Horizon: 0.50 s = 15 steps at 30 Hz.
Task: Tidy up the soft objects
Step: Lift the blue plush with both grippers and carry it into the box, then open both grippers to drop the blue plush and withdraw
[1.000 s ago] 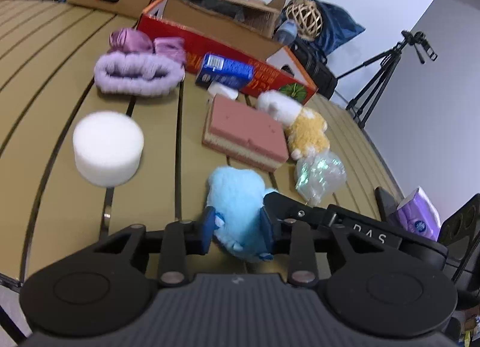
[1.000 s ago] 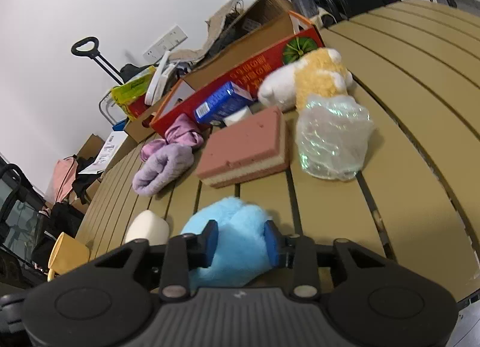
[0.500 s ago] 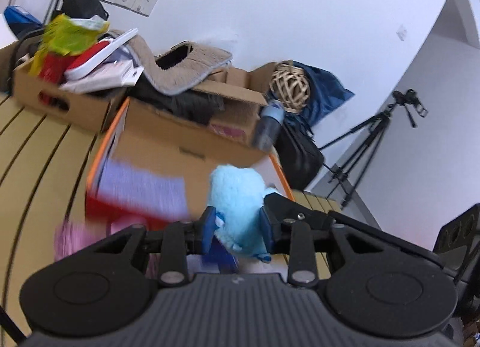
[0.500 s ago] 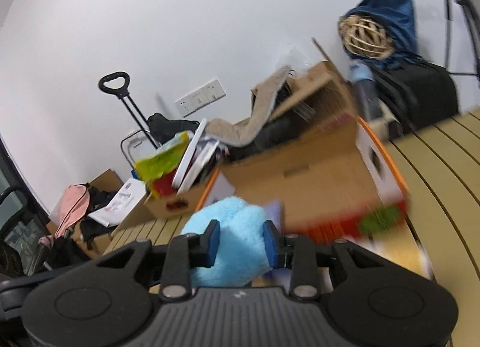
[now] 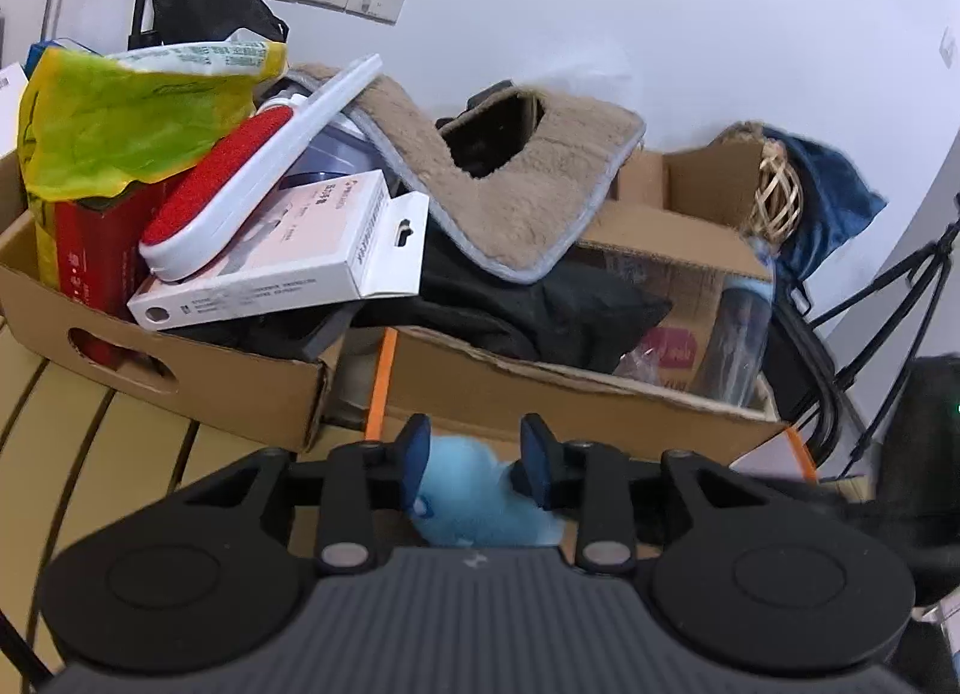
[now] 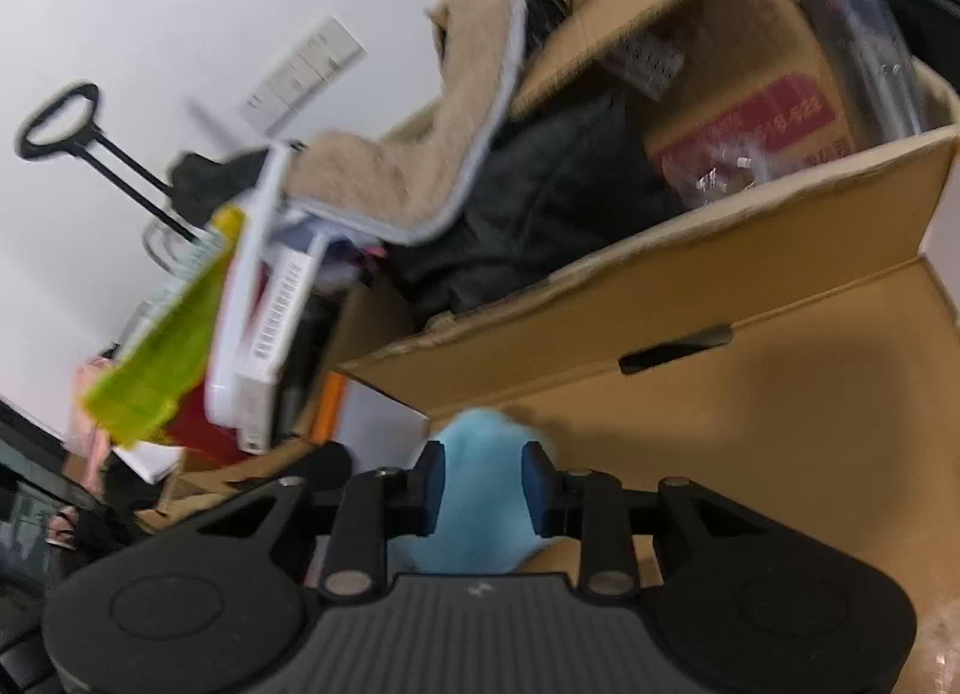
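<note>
Plush (image 5: 474, 499) light, squashy | both grippers, left (image 5: 474, 448) and right (image 6: 483, 478), clamped on its sides | right jaws just closing | I grip mid-body, over box (image 6: 750, 394).

**Both tongs closed on the blue plush**

We see the left tongs (image 5: 474, 457) in the left wrist view, pointing forward and somewhat down. Their two blue pads (image 5: 416, 448) stand close together, and the blue plush toy (image 5: 474, 499) sits between them, pressed from both sides.

In the right wrist view, the right tongs (image 6: 482, 484) point the same way. Their jaws have just been closing a little, and the pads (image 6: 433, 484) squeeze the same toy, which bulges above and below them. Both black bodies fill the lower part of each view.
</note>
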Available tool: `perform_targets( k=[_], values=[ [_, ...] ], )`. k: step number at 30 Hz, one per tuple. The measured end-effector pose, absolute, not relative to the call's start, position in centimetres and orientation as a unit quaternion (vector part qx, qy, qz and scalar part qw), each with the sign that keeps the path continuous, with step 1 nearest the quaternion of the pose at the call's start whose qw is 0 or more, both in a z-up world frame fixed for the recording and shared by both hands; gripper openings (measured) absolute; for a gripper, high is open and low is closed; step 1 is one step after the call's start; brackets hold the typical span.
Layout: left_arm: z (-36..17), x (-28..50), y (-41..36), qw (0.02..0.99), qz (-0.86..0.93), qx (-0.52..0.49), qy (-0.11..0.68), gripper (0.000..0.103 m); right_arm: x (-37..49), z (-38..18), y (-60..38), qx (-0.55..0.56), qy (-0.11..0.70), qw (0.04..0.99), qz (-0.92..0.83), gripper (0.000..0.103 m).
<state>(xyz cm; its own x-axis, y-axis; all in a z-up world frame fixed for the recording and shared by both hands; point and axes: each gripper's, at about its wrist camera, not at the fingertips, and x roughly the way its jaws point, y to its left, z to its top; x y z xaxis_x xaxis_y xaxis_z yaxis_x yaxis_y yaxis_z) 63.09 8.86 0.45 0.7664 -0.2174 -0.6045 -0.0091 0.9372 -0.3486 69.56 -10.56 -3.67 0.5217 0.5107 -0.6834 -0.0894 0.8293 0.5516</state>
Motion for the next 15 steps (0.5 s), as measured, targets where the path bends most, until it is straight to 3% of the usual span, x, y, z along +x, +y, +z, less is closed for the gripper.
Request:
perform_targets(
  k=[5,9,12,15],
  values=[
    [0.5,62.3,9.4,0.934,-0.054,-0.156,0.317,0.043,69.1,-3.8,-9.8,0.209,0.451,0.843,0.208,0.028],
    [0.6,61.6,9.0,0.933,-0.053,-0.137,0.329,0.043,68.3,-2.7,-10.8,0.198,0.441,0.851,0.205,0.03],
    [1.0,59.9,8.4,0.938,-0.054,-0.109,0.324,0.047,66.7,-0.8,-11.8,0.167,0.42,0.87,0.2,0.036],
    [2.1,57.9,7.8,0.943,-0.051,-0.075,0.319,0.058,64.7,1.2,-12.9,0.131,0.4,0.886,0.196,0.04]
  ],
)
